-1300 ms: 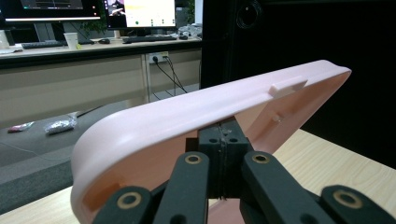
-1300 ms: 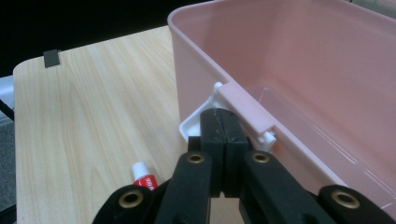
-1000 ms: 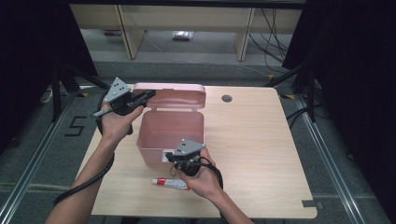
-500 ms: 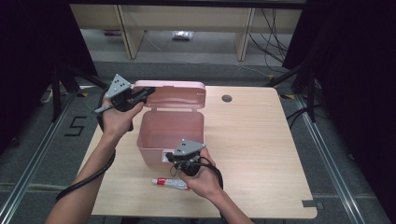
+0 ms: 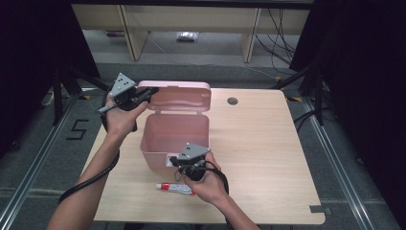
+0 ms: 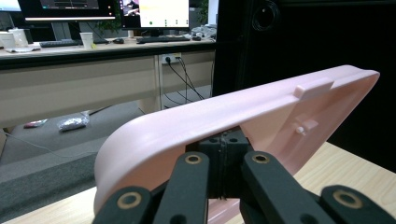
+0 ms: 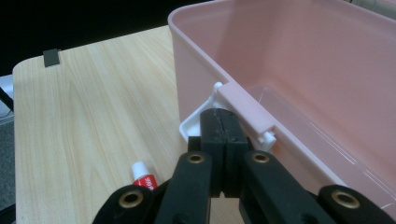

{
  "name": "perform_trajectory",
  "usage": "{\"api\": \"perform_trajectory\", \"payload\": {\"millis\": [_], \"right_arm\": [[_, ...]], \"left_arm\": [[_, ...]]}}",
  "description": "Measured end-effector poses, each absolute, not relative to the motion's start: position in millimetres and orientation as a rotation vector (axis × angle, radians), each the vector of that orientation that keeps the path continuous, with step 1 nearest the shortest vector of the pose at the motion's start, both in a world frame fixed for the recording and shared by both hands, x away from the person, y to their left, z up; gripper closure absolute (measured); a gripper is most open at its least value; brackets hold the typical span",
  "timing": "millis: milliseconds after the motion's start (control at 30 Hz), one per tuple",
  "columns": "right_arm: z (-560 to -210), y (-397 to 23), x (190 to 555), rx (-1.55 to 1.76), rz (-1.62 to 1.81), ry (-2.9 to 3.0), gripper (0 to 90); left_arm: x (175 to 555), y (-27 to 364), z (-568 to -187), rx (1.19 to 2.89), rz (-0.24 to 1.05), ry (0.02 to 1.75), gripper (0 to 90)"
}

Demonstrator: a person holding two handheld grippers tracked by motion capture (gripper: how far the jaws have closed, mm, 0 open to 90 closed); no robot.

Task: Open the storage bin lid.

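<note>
Two grippers working: left gripper (image 5: pixel 143 96) clenched under pink lid (image 5: pixel 179 96), propping it open; right gripper (image 5: pixel 178 160) clenched against box (image 5: pixel 167 143) latch (mid-table). Best holding steady, not twisting.

Tube (image 7: pixel 142 175) half hidden behind right gripper's fingers (image 7: pixel 212 135).

storage box (image 5: pixel 174 136): pale pink, plain | lid (image 5: pixel 179 97): pale pink | latch (image 7: pixel 198 122): white | tube (image 5: pixel 175 188): white with red band | table (image 5: pixel 268 158): light wood grain | gripper jaws: black, brass-coloured rivets
</note>
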State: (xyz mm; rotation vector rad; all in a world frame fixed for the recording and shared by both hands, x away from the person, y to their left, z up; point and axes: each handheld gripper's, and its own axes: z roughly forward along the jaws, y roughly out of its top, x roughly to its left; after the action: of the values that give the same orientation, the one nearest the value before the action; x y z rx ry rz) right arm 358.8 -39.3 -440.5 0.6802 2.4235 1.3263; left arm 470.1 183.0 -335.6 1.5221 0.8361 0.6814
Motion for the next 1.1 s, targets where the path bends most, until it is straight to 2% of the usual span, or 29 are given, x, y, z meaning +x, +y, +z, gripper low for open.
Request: {"api": "perform_trajectory", "payload": {"millis": [1100], "right_arm": [[-441, -40, 359, 0.669, 1.321, 2.422, 90.0]], "left_arm": [[491, 181, -339, 1.516, 0.729, 0.885, 89.8]]}}
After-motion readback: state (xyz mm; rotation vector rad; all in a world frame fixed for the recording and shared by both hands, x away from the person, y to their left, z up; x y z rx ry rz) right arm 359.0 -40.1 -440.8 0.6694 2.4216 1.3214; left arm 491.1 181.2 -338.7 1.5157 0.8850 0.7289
